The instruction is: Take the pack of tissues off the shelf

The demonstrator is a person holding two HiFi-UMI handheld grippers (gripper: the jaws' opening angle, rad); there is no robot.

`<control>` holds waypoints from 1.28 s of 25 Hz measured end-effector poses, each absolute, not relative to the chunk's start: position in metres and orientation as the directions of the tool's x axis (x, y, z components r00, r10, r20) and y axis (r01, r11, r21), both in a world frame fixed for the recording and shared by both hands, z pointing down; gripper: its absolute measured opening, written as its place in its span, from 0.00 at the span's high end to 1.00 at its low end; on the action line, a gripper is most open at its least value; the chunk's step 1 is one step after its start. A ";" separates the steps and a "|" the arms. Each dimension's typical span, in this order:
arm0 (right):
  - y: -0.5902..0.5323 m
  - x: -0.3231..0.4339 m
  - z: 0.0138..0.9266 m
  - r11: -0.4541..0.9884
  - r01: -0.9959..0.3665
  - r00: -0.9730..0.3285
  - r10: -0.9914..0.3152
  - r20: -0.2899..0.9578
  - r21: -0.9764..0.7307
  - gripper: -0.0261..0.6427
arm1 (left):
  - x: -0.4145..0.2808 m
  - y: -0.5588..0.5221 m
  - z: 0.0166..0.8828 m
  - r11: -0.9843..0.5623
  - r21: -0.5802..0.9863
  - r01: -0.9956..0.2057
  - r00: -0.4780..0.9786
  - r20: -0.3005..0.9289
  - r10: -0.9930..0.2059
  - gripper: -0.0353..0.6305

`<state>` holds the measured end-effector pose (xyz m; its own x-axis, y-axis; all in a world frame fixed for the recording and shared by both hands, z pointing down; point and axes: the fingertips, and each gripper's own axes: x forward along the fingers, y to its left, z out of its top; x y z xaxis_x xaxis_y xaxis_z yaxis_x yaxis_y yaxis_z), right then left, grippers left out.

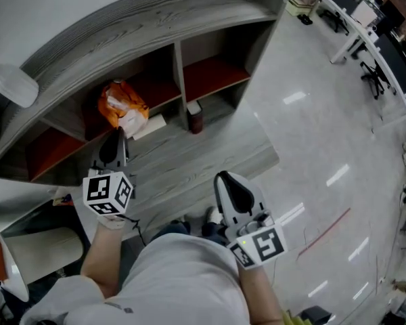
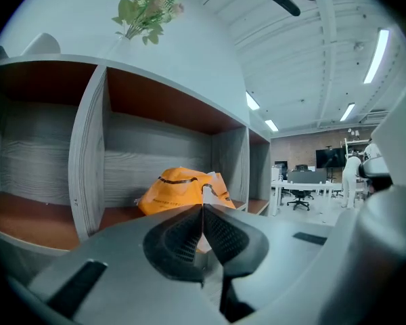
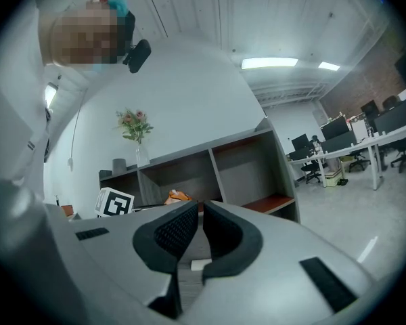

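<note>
The pack of tissues (image 1: 122,105) is an orange, crumpled plastic bag with some white showing. It lies in a middle compartment of the curved grey shelf (image 1: 149,26). In the left gripper view the pack of tissues (image 2: 179,188) sits just beyond the jaw tips. My left gripper (image 1: 120,135) points at the pack from close in front, shut, with nothing between its jaws. My right gripper (image 1: 224,179) hangs lower and to the right, over the low grey platform, jaws together and empty. The right gripper view shows a sliver of the pack of tissues (image 3: 178,196) far off.
A dark red can (image 1: 195,117) stands by the divider right of the pack, and a flat white item (image 1: 151,122) lies beside the pack. A low grey platform (image 1: 210,156) fronts the shelf. A vase of flowers (image 3: 137,131) tops the shelf. Office desks and chairs (image 1: 365,39) stand far right.
</note>
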<state>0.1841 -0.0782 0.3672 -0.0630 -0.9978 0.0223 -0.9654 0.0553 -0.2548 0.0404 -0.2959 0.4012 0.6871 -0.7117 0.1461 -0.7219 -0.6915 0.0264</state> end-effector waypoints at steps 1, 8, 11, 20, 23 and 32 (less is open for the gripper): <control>-0.079 0.183 0.367 0.063 -0.965 -0.070 -0.997 0.021 -0.256 0.91 | 0.039 -0.293 0.400 -0.694 0.025 -0.720 0.689 0.146 -0.710 0.92; -0.082 0.169 0.363 0.138 -0.956 -0.144 -0.990 0.003 -0.260 0.91 | 0.028 -0.263 0.393 -0.704 0.028 -0.710 0.700 0.143 -0.700 0.92; -0.085 0.161 0.363 0.181 -0.947 -0.187 -0.982 -0.004 -0.265 0.91 | 0.018 -0.252 0.387 -0.697 0.037 -0.717 0.694 0.138 -0.707 0.92; -0.100 0.129 0.360 0.324 -0.906 -0.330 -0.944 -0.026 -0.272 0.91 | -0.015 -0.213 0.376 -0.671 0.025 -0.741 0.668 0.137 -0.732 0.92; -0.107 0.116 0.360 0.373 -0.887 -0.379 -0.925 -0.033 -0.274 0.91 | -0.024 -0.200 0.375 -0.665 0.028 -0.746 0.662 0.141 -0.736 0.92; -0.126 0.079 0.358 0.495 -0.827 -0.503 -0.863 -0.042 -0.269 0.91 | -0.061 -0.178 0.374 -0.602 0.011 -0.798 0.596 0.160 -0.787 0.92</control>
<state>0.0792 -0.1263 0.3581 -0.5030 -0.8633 -0.0417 -0.8266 0.4946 -0.2685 -0.0613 -0.1777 0.3739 0.5958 -0.7871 0.1598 -0.7983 -0.6021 0.0108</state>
